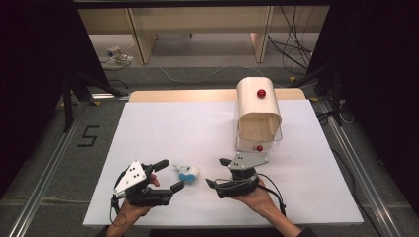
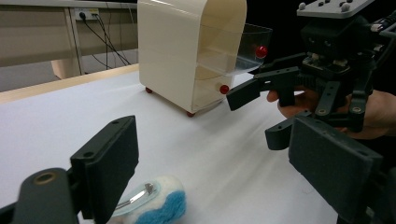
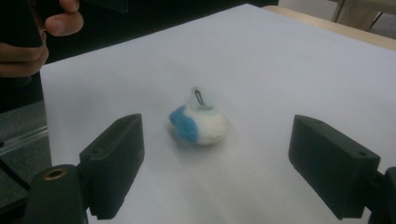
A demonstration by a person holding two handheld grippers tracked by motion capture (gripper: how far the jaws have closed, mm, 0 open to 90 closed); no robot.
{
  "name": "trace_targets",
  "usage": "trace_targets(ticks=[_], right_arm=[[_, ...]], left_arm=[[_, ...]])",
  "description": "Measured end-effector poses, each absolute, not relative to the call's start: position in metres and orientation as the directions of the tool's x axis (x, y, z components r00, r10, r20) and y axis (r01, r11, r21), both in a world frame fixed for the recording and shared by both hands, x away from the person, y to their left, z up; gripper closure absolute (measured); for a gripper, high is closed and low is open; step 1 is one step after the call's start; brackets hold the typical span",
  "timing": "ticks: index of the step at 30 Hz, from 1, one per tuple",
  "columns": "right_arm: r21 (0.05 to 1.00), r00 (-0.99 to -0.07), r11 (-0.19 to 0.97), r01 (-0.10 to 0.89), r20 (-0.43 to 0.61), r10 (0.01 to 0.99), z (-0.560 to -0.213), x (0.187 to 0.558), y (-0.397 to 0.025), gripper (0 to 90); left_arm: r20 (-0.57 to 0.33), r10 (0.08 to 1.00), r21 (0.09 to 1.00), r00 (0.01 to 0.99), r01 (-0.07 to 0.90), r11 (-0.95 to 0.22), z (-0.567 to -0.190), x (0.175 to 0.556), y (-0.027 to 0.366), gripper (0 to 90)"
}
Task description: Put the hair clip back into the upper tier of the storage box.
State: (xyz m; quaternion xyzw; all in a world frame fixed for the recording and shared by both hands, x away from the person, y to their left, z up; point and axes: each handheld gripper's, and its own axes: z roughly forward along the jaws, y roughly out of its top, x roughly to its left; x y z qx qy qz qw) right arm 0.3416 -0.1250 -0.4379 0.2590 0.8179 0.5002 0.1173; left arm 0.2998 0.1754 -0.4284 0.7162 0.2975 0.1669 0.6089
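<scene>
Step in hand, as I read it: the approach, before any pickup. The fluffy white-and-blue toy (image 1: 188, 172) lies on the bench (image 1: 148, 128), free, not touched by either tool. The left gripper (image 1: 169, 174) sits just left of the toy w/ jaws wide; one fingertip (image 1: 177, 186) is close at the toy's near side, the other at its far-left side, so the toy is near the mouth of the gap but not inside it. In the left gripper view the toy (image 2: 154, 205) shows low between the jaws, a clear plastic tab w/ a metal clip on top. The right gripper (image 1: 216, 172) is just right of the toy, jaws also wide, aimed at it; in the right gripper view the toy (image 3: 198, 122) sits centred in the gap, apart from both pads.

Next move, prob.: slide one gripper fwd until the toy is fully between the pads, then close gently; it looks soft and light and could skid if nudged.

Behind & right of the toy, well apart, stands a cream cabinet (image 1: 257, 106) w/ red knobs and a clear drawer (image 1: 259, 140) pulled out.

Surface: white sheet over a wood-edged bench. Room: grey floor, cables, dark drapes at the sides, a taped "5" (image 1: 88, 136) left of the bench.
</scene>
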Motion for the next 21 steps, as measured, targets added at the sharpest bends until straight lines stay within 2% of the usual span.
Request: trace_targets(ticks=[21], right_arm=[[0.845,-0.864,0.414,0.340,0.107,0.492,-0.448,0.365,-0.092,20.1]], left_arm=[[-0.126,0.626,0.973,0.769,0.220,-0.075,-0.428,0.300,0.176,15.6]])
